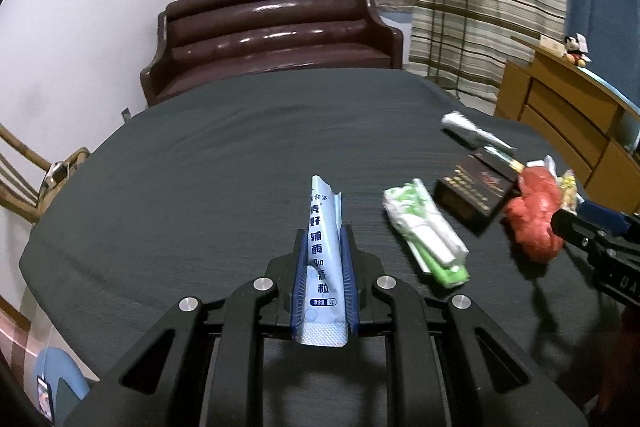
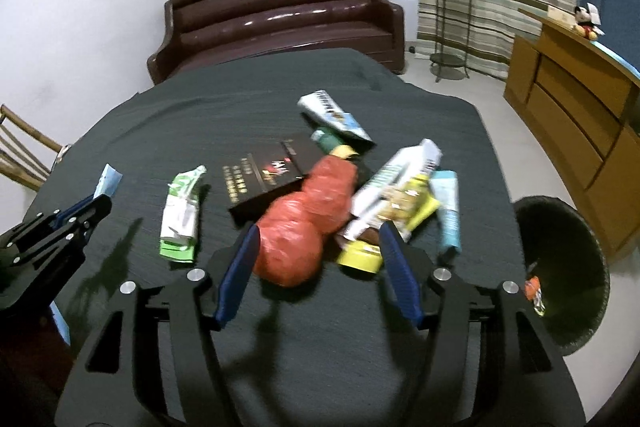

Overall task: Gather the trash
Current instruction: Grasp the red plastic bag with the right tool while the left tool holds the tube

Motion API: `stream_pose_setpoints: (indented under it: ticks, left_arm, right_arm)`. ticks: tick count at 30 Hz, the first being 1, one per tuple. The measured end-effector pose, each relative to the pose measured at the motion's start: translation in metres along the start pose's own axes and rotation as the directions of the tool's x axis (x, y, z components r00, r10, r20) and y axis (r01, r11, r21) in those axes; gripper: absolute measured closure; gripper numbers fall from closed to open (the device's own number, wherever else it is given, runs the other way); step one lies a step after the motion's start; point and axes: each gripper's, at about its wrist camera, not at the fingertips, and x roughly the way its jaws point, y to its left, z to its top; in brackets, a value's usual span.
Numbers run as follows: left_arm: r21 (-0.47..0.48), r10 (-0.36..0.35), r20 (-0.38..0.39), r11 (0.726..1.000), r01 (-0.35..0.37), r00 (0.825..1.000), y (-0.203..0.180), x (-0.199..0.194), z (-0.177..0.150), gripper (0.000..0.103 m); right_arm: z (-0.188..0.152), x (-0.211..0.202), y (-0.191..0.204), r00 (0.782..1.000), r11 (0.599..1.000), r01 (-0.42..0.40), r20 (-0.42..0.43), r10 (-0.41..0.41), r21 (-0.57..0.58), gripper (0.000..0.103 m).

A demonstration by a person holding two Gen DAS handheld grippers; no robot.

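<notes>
My left gripper [image 1: 324,231] is shut on a light blue sachet [image 1: 322,203] with printed characters, held upright over the dark-clothed table [image 1: 192,163]. In the right wrist view that gripper [image 2: 102,205] is at the left with the sachet [image 2: 109,181] sticking out. My right gripper [image 2: 320,229] stands open above a crumpled red plastic bag [image 2: 304,227]; the bag lies between the blue pads without touching them. Around it lie a black box [image 2: 266,173], a green-white packet [image 2: 182,215], a yellow snack wrapper [image 2: 400,197] and a teal tube [image 2: 448,207].
A black bin [image 2: 568,267] with some litter in it stands on the floor right of the table [image 2: 192,115]. A brown leather sofa [image 2: 280,15] is behind the table, a wooden cabinet [image 2: 572,99] at the right, a wooden chair [image 1: 24,179] at the left.
</notes>
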Motion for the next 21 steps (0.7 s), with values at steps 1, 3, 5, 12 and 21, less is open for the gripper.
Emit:
stream_pose_setpoints:
  ticks: [1,3,5,12,21]
  left_arm:
    - [-0.003,0.002,-0.001,1.000,-0.002,1.000,0.002,0.001,0.000,0.085]
    - [-0.013,0.007,-0.003,1.000,-0.007,1.000,0.010,0.004,0.001,0.085]
    - [-0.019,0.006,-0.008,1.000,-0.006,1.000,0.013,0.006,0.000,0.085]
    - [-0.024,-0.002,-0.026,1.000,0.002,1.000,0.015,0.013,-0.001,0.085]
    - [-0.023,-0.033,-0.021,0.999,0.032,0.999,0.004,0.009,0.003,0.085]
  right_arm:
    - [0.001,0.003,0.003,1.000,1.000,-0.001,-0.007,0.001,-0.003,0.042]
    - [0.001,0.009,0.007,1.000,1.000,-0.001,-0.019,0.001,-0.006,0.042]
    - [0.001,0.014,0.011,0.999,1.000,0.005,-0.033,-0.006,-0.014,0.042]
    - [-0.001,0.026,0.019,0.998,0.999,0.021,-0.061,-0.024,-0.043,0.064]
    - [0.005,-0.001,0.017,0.999,0.997,0.021,0.040,-0.018,-0.069,0.066]
